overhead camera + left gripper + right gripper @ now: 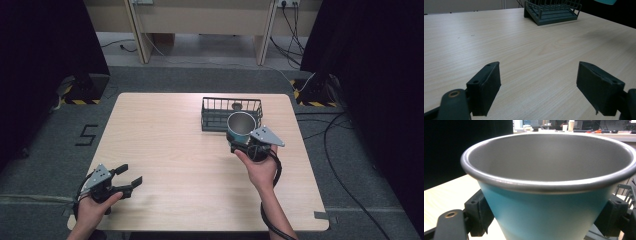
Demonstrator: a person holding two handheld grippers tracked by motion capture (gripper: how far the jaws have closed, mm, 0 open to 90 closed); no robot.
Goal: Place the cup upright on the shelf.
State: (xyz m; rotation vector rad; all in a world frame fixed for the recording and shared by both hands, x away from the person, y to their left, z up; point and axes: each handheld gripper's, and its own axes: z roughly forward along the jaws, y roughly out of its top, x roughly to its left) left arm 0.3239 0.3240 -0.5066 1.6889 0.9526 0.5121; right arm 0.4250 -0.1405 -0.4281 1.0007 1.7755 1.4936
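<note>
Pale wood table (165, 145) is seen beneath a dark wire basket (215, 120). Just before the basket, a teal cup (240, 127) is clamped upright by the right gripper (243, 144). Nothing is held by the spread-jawed left gripper (127, 180).

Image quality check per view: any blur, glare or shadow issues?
High view: even light, dark curtains at both sides. Left gripper view: soft sheen on the table, faint shadow far right. Right gripper view: cup looms close, slightly soft, its rim glints; background desk blurred.
</note>
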